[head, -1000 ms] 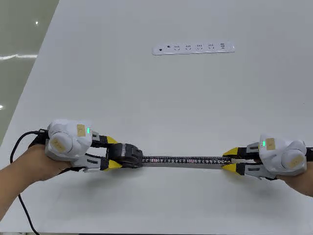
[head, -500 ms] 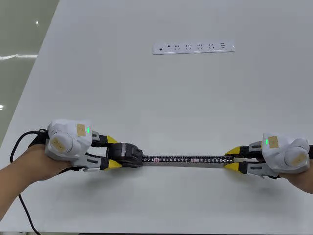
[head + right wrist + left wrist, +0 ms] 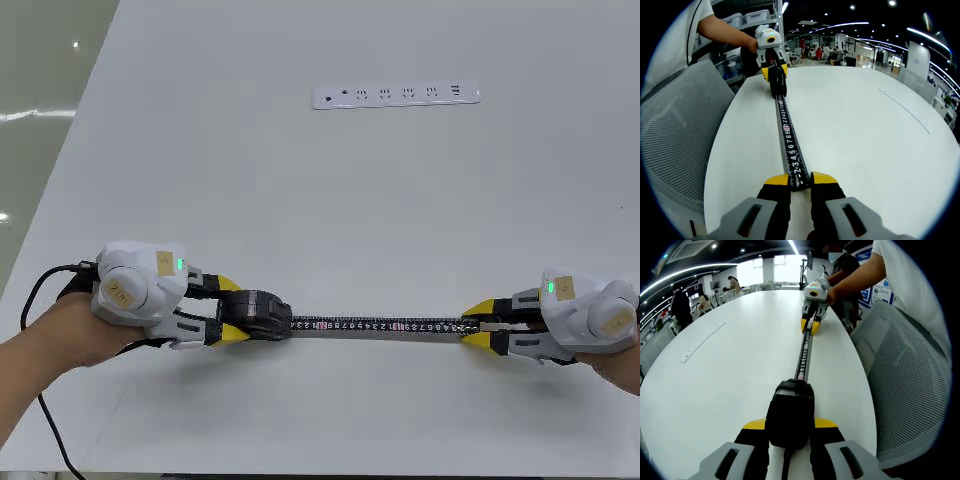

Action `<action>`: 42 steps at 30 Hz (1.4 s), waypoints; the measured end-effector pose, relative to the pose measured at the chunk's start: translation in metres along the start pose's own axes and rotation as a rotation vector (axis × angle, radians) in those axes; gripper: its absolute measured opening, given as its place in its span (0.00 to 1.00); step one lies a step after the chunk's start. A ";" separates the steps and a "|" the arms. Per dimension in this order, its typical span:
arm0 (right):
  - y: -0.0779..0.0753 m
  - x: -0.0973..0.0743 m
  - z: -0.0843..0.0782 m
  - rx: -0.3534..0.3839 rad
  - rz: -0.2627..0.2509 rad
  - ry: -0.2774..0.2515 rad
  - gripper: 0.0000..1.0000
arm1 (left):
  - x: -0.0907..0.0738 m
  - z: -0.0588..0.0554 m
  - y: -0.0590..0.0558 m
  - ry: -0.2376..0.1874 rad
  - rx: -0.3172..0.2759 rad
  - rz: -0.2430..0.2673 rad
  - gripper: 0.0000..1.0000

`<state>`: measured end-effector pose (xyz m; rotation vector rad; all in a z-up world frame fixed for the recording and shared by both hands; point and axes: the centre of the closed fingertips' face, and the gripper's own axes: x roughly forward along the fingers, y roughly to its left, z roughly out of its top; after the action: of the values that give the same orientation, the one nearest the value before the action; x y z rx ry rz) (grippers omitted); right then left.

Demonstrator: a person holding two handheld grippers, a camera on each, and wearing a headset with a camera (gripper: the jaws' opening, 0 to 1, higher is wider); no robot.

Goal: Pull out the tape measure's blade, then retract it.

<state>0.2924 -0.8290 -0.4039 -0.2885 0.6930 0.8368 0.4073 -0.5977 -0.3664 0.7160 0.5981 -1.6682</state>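
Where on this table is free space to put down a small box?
The widest bare patch of the table lies between the power strip and the blade. A narrower strip runs between the blade and the near edge. Crowded: the line from the left gripper, holding the tape measure case, to the right gripper on the blade's tip.

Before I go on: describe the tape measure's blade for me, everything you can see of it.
The narrow black blade, seemingly metal, carries white numerals with a few red marks. It is pulled well out and runs straight, face up, from the black tape measure case held in the left tongs to the right tongs, whose yellow-tipped jaws pinch its free end. It stretches low along the white table; whether it rests on it I cannot tell.
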 end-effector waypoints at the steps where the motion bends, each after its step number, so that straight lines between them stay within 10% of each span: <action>1: 0.000 0.000 0.000 0.002 0.002 0.000 0.12 | 0.000 0.000 0.000 0.000 0.000 0.000 0.28; 42: 0.008 0.003 0.010 0.039 0.014 0.000 0.25 | 0.002 0.002 -0.002 -0.004 -0.118 0.033 0.38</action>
<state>0.2923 -0.8176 -0.3980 -0.2486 0.7109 0.8355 0.4044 -0.6001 -0.3661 0.6340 0.6727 -1.5901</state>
